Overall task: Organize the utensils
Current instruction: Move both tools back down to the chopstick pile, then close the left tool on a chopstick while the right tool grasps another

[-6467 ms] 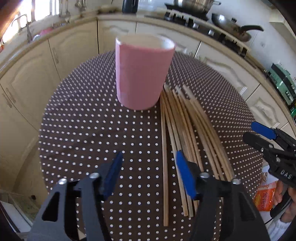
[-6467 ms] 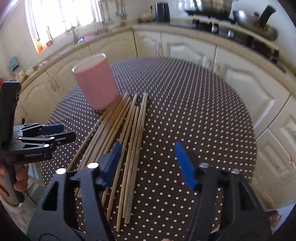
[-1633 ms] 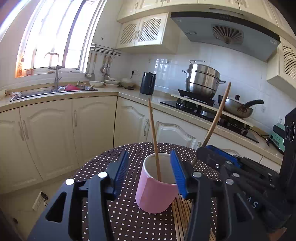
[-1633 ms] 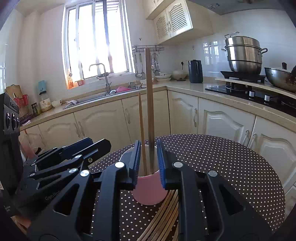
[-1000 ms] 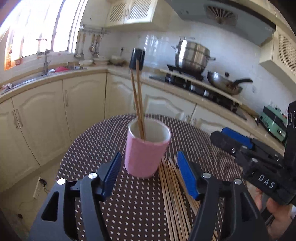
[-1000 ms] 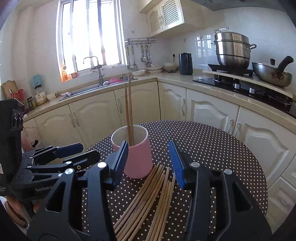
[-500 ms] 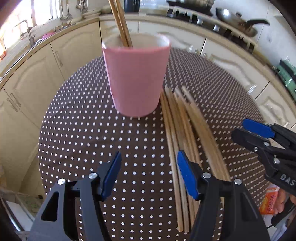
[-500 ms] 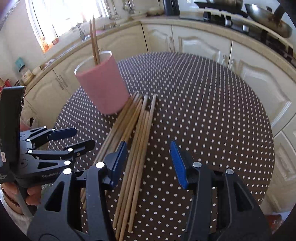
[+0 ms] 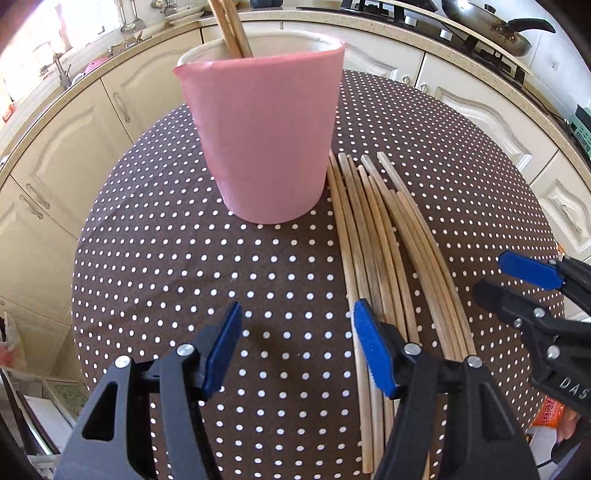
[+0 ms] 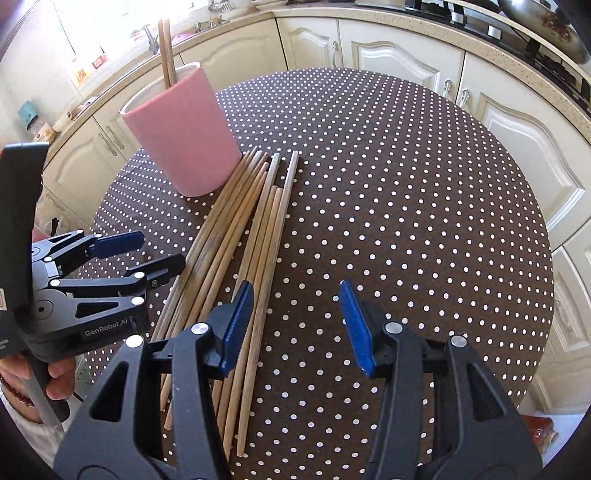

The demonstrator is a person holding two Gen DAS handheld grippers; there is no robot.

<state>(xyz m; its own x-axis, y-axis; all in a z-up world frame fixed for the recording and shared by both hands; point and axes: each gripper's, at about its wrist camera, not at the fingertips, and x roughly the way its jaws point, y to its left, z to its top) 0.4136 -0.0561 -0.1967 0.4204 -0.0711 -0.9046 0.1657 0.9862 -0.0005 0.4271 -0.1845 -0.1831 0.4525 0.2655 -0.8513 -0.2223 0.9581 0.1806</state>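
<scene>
Lying beside left claw (image 9: 297,345) — chopsticks (image 9: 384,258)

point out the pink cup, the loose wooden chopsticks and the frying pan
pink cup (image 9: 266,140), left wrist view, front wall
loose wooden chopsticks (image 10: 258,221), right wrist view, mid-shafts
frying pan (image 9: 484,18), left wrist view, bowl

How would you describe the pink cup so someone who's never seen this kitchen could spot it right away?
Find the round table with the brown, white-dotted cloth in front of the cream cabinets. The pink cup stands upright on it, next to a row of loose wooden chopsticks lying flat. It's the only pink, standing thing there, with two chopsticks sticking out of its top.
</scene>
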